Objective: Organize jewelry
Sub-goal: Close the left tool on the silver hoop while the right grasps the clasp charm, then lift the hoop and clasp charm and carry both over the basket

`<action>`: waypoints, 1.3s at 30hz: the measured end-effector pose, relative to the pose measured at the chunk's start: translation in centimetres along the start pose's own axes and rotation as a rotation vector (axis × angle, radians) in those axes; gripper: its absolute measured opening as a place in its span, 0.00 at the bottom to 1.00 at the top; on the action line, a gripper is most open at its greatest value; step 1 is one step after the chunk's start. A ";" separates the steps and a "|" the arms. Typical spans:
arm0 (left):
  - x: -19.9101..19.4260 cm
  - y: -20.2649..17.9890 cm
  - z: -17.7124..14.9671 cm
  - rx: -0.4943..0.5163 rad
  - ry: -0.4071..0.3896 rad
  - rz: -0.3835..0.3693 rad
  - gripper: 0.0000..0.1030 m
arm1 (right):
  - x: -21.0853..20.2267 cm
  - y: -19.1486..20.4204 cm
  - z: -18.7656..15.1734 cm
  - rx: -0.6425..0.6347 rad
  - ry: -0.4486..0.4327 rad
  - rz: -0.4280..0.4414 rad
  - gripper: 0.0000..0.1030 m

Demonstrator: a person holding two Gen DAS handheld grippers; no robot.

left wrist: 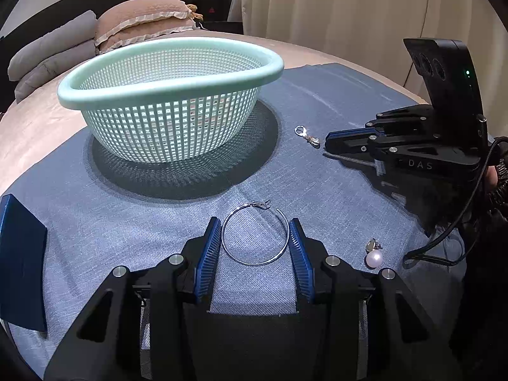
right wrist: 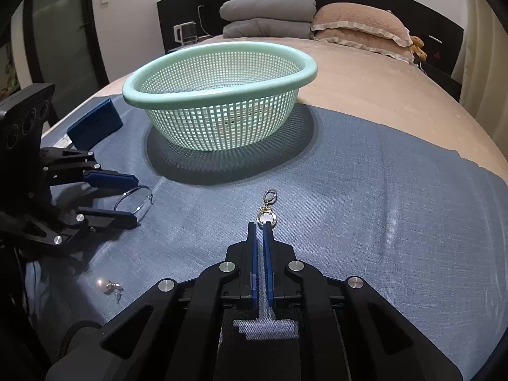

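Note:
A mint green mesh basket stands on a blue cloth on the bed. A silver hoop earring lies flat between the fingers of my left gripper, which is open around it. A small charm with a clasp lies on the cloth just ahead of the tips of my right gripper, which is shut and empty. A pearl earring lies nearer, between the two grippers.
A dark blue box lies at the cloth's left side. The blue cloth covers the near part of a beige bed. Pillows are stacked at the headboard.

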State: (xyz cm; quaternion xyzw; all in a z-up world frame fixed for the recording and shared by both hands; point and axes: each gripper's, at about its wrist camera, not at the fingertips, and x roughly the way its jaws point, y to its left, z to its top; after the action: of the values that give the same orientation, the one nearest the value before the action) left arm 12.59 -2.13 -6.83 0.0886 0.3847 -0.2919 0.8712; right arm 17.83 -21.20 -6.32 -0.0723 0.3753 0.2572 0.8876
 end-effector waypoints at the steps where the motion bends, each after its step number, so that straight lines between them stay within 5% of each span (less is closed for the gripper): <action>1: 0.0 0.0 0.0 -0.001 0.000 -0.001 0.43 | 0.1 -0.1 0.1 0.003 0.002 0.002 0.06; 4: 0.1 -0.1 0.0 -0.002 0.000 -0.002 0.43 | 0.4 0.1 0.6 -0.002 0.008 0.000 0.12; 6: 0.1 -0.1 0.0 -0.002 0.001 -0.002 0.43 | 0.2 0.4 0.8 -0.012 -0.006 -0.020 0.28; 11: 0.2 0.1 0.0 -0.009 0.004 -0.012 0.43 | 1.2 0.4 1.2 -0.019 0.024 -0.049 0.32; 13: 0.1 0.2 0.0 -0.009 0.006 -0.013 0.43 | 1.6 0.5 1.2 -0.027 0.039 -0.047 0.29; 15: 0.1 0.3 0.0 -0.010 0.007 -0.015 0.43 | 1.5 0.8 1.1 -0.046 0.045 -0.046 0.10; 17: 0.1 0.4 0.1 -0.012 0.007 -0.018 0.43 | 1.5 1.0 1.0 -0.058 0.046 -0.051 0.07; 39: -1.2 -0.1 -0.1 0.006 0.023 -0.049 0.43 | -3.5 3.6 1.6 -0.021 0.015 0.022 0.04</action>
State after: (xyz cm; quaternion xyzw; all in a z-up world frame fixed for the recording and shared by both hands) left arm 11.81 -1.68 -6.01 0.0850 0.3958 -0.3131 0.8591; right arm 14.94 -18.99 -2.51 -0.0795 0.3800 0.2701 0.8811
